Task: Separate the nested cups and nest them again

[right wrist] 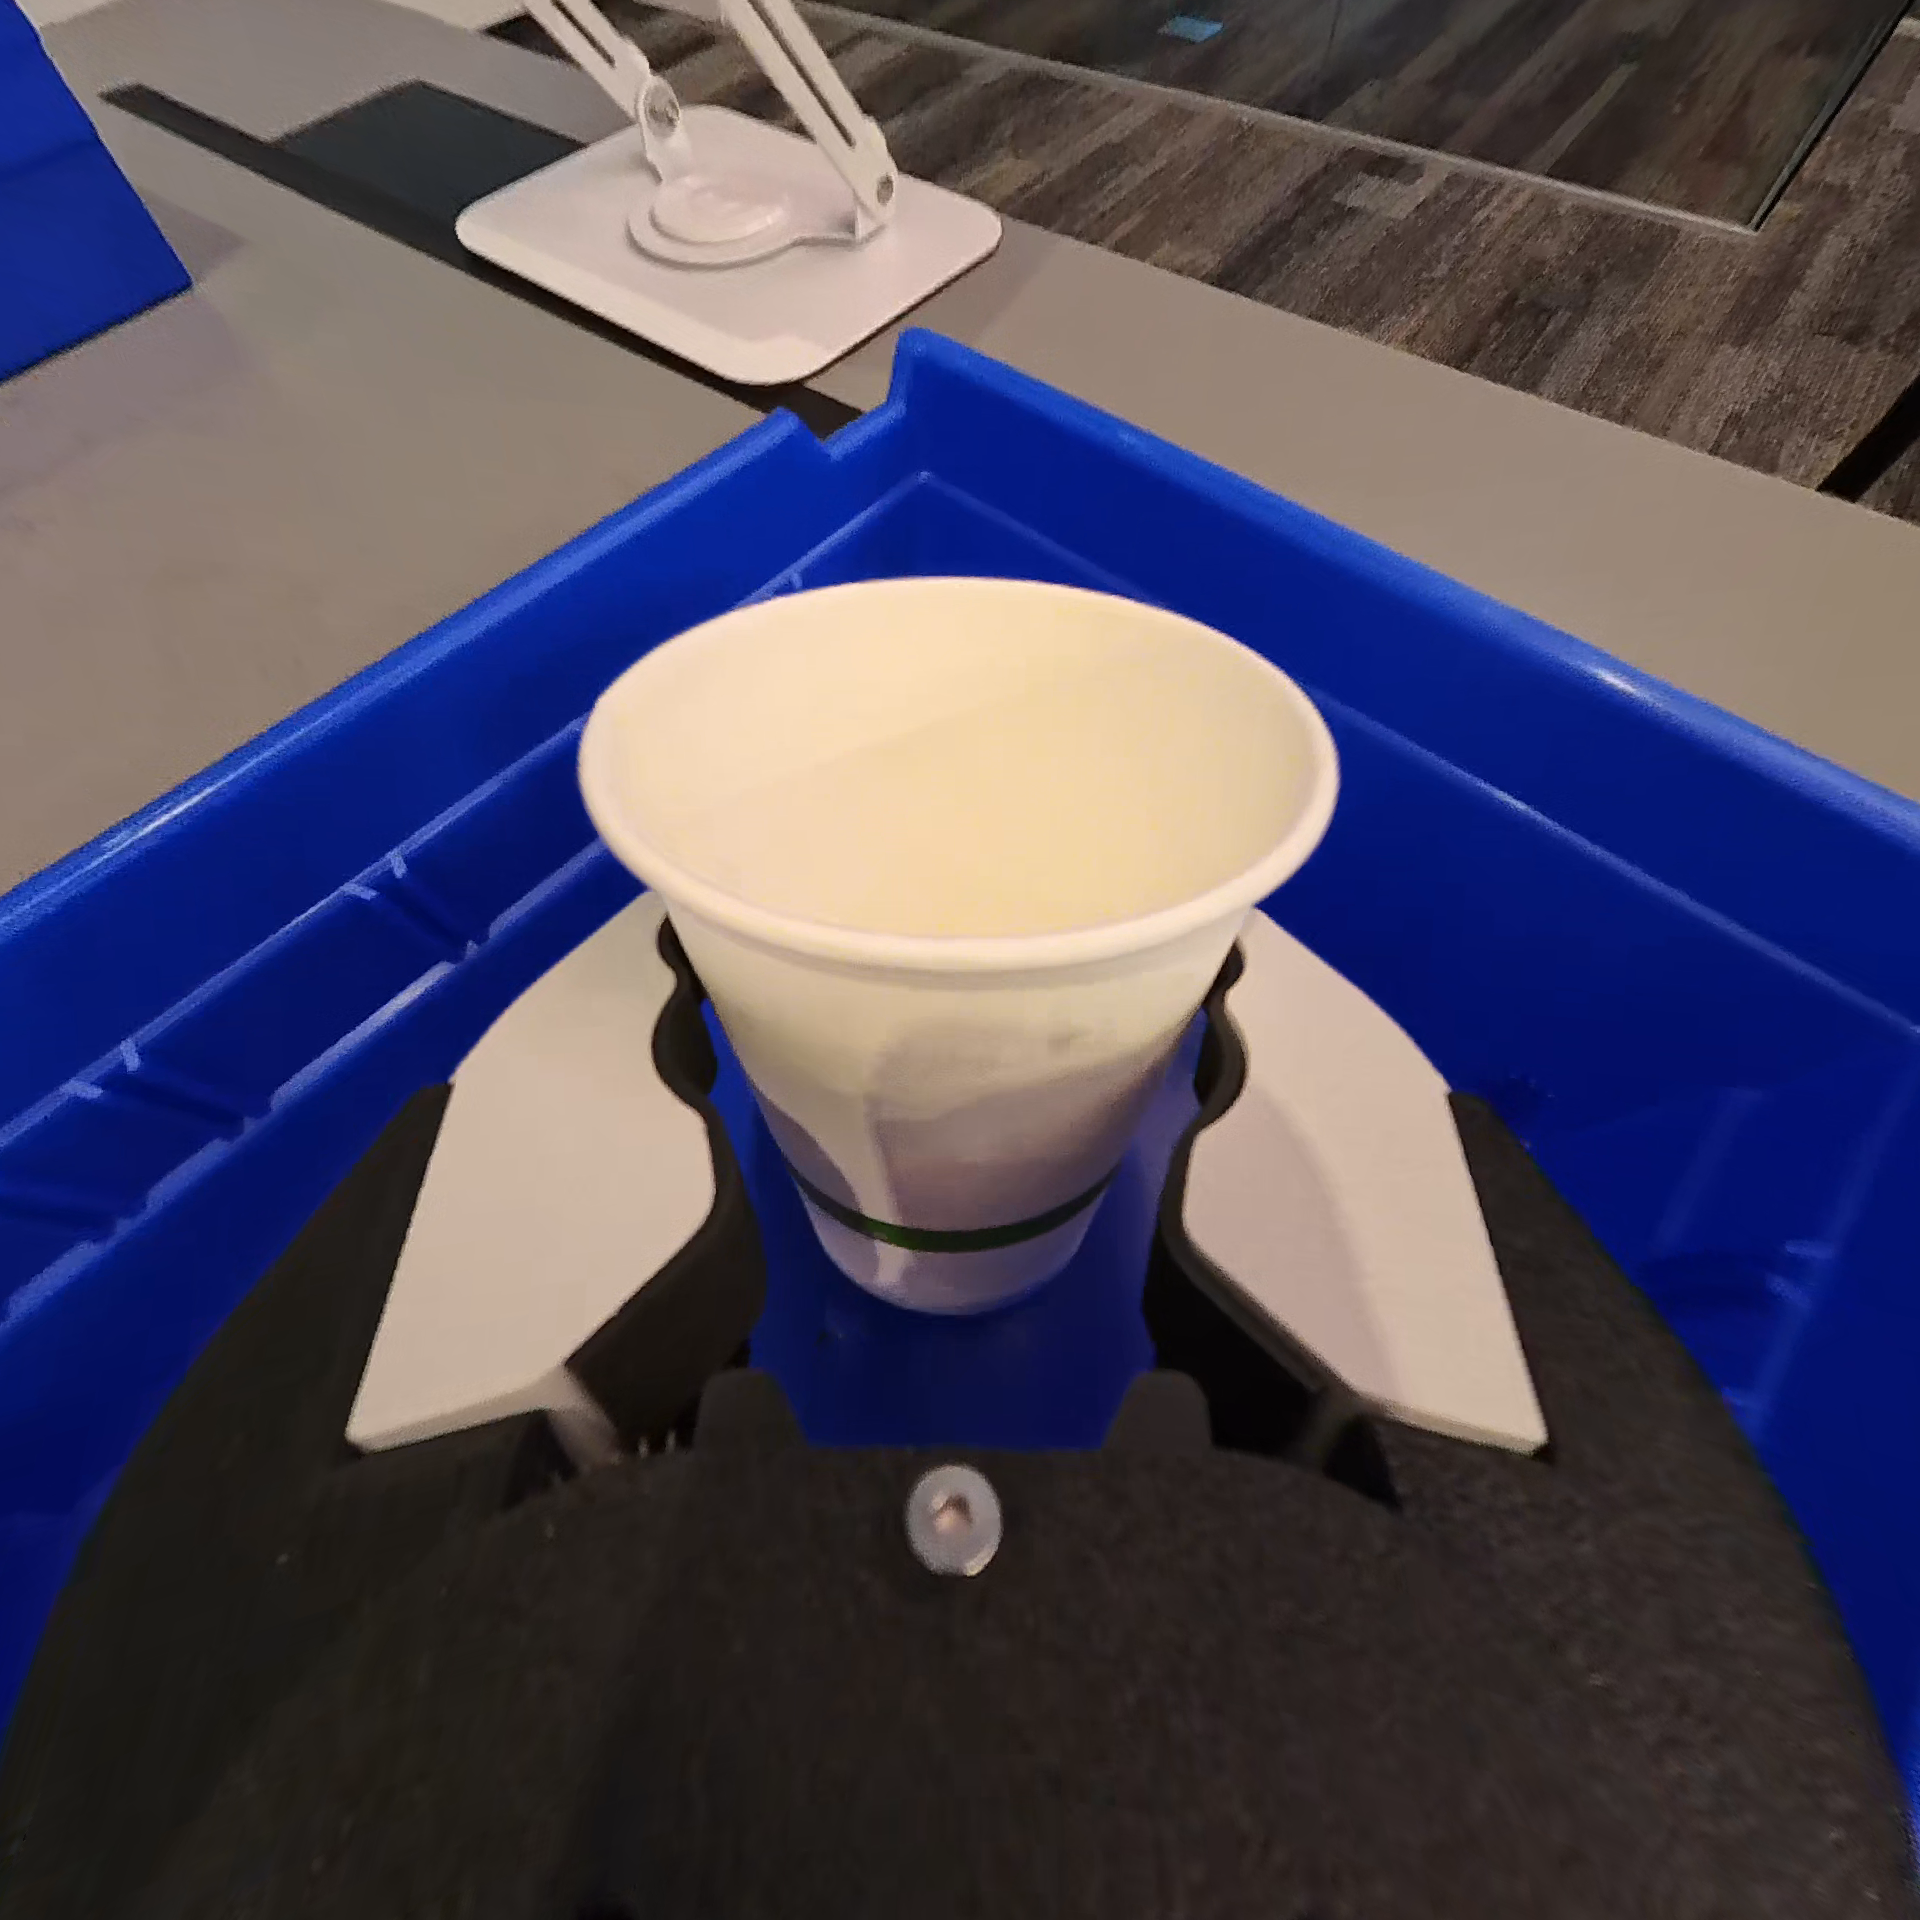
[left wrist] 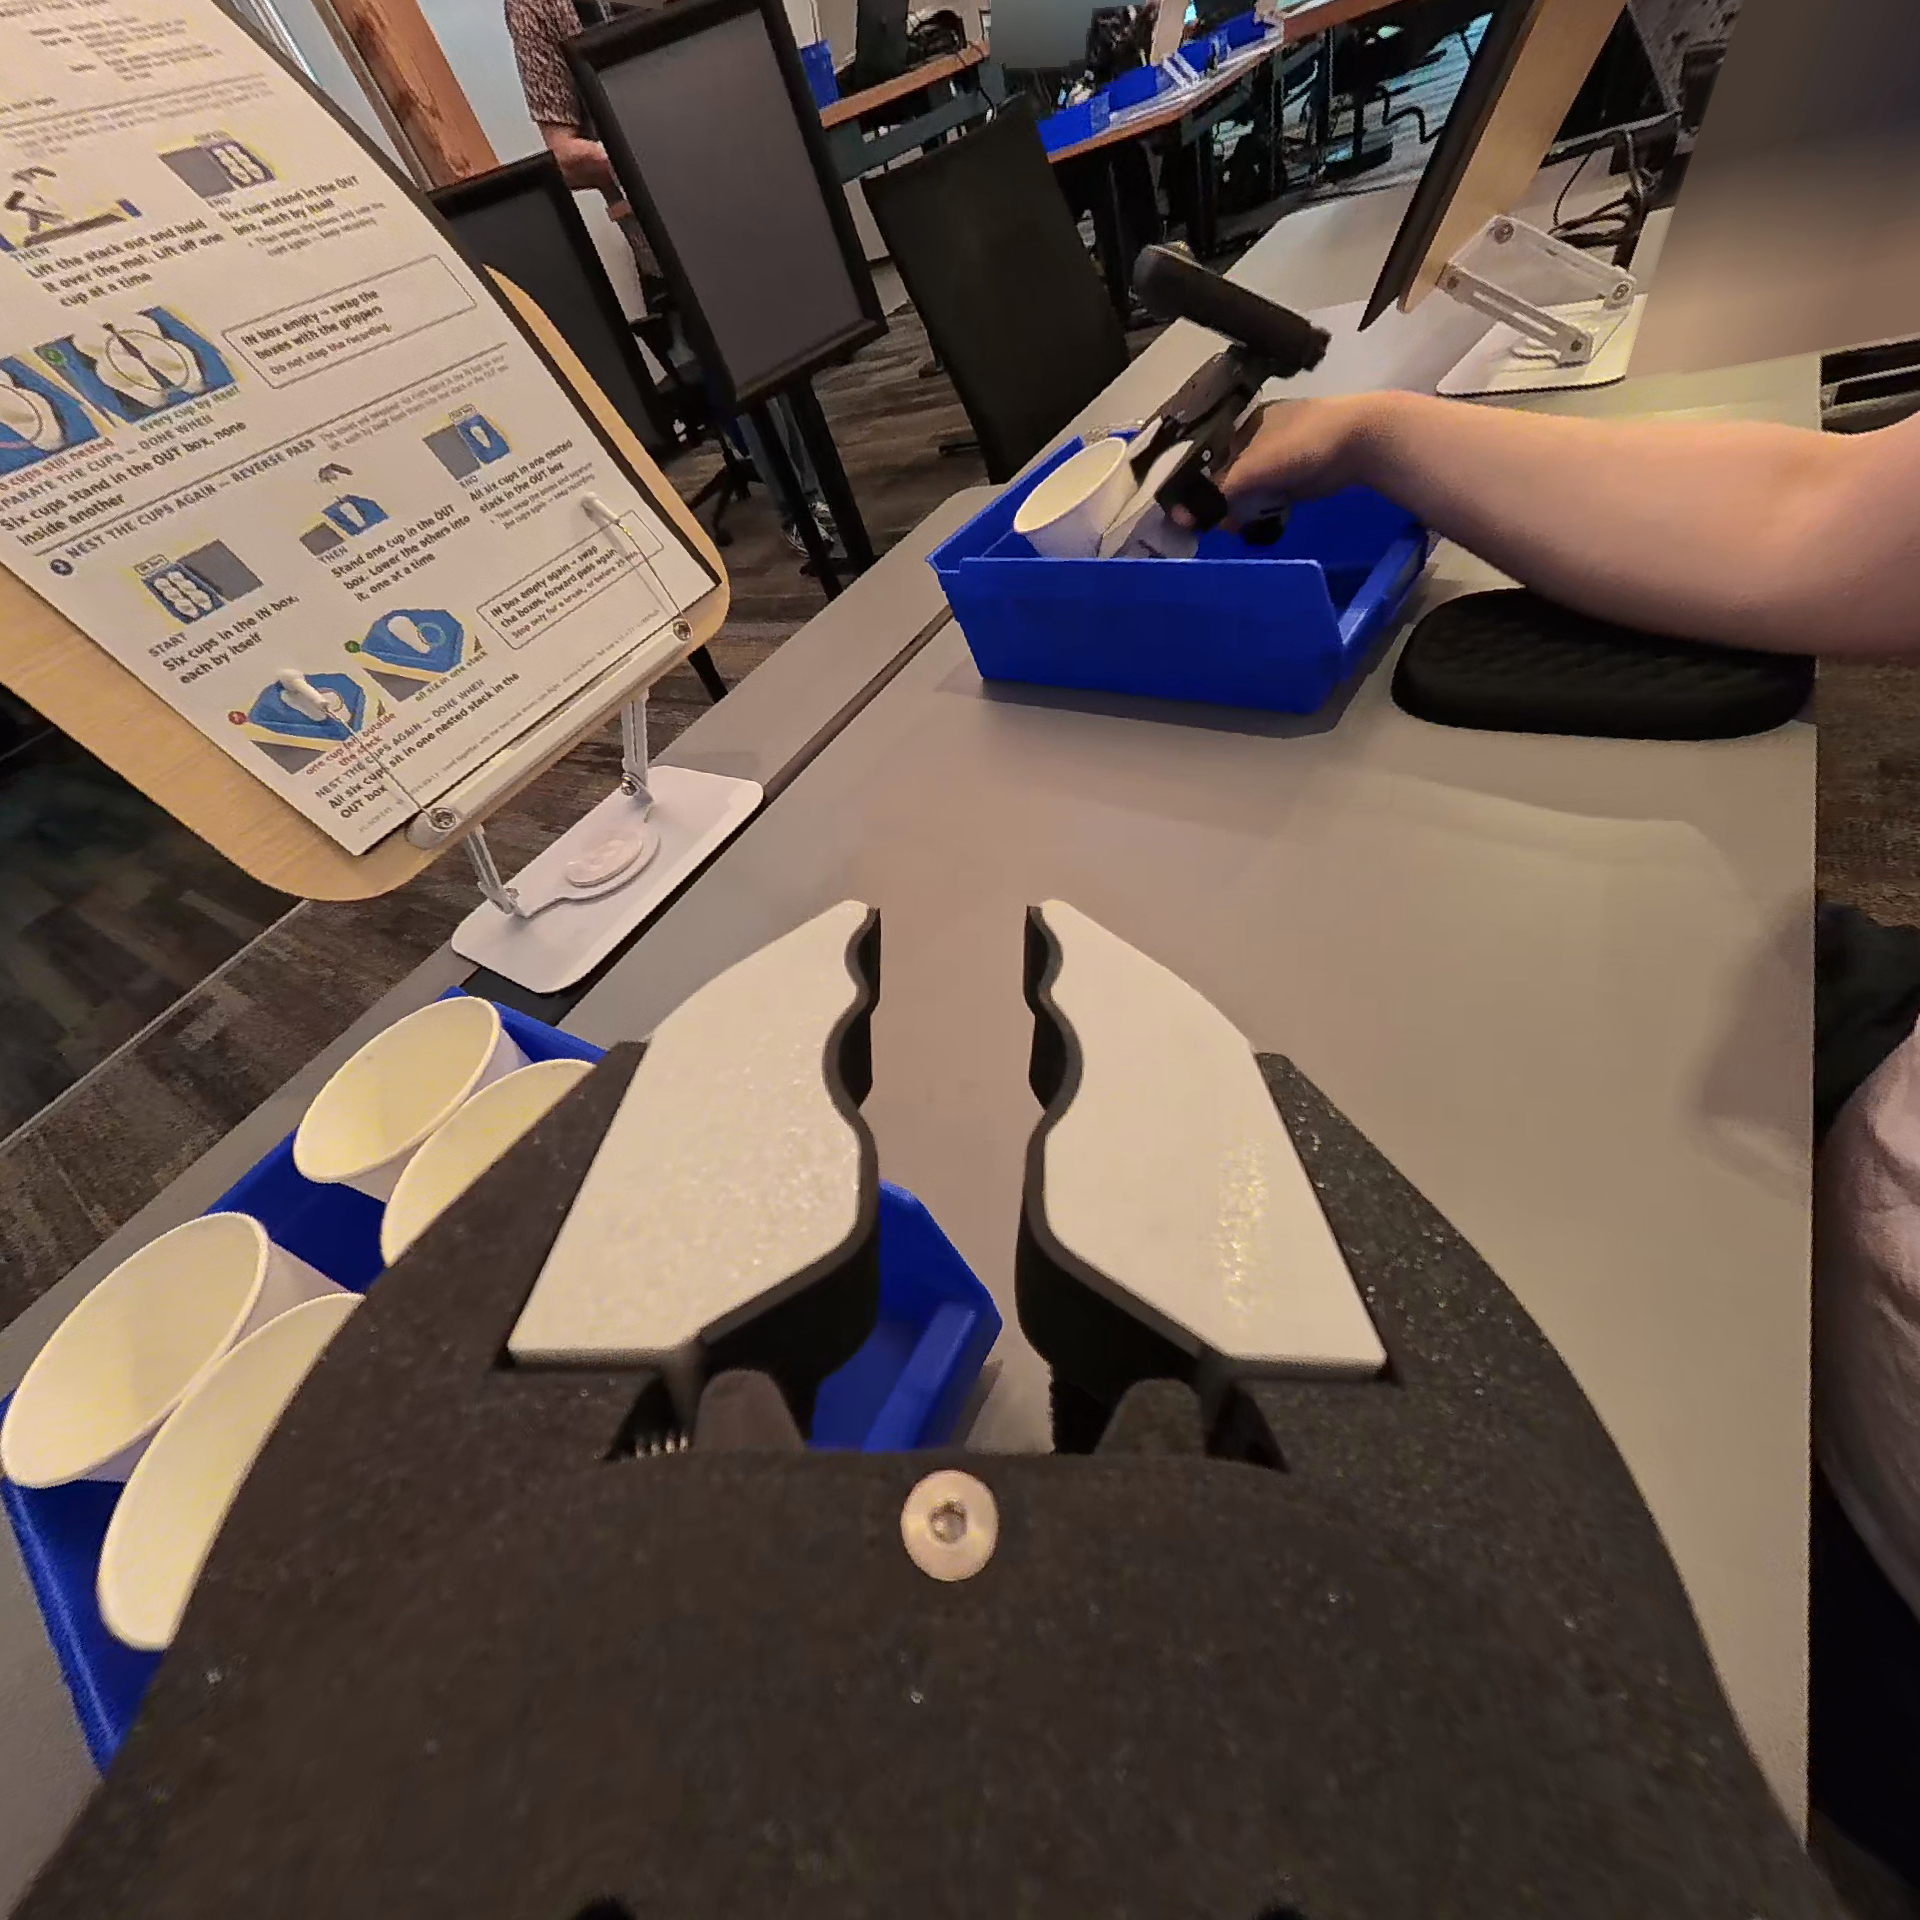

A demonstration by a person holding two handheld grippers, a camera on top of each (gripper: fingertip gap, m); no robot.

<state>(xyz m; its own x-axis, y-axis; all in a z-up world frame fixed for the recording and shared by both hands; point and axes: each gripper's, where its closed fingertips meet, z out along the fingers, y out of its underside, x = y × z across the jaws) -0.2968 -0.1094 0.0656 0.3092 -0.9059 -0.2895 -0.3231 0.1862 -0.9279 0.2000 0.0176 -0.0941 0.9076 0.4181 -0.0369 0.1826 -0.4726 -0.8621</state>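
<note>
One white paper cup (right wrist: 956,894) with a thin green ring near its bottom stands in a blue plastic box (right wrist: 1558,831), its open mouth up and its bottom on the box floor. Four more white paper cups (left wrist: 400,1086) stand side by side in another blue plastic box (left wrist: 914,1340), mouths up.

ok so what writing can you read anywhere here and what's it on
I won't copy out any writing; this is what bears it.
Instruction sheet on the wooden board stand: printed text with small pictures, the only writing in view.
Paper cup: a green band, no words.
Blue bin: no writing shows.
</note>
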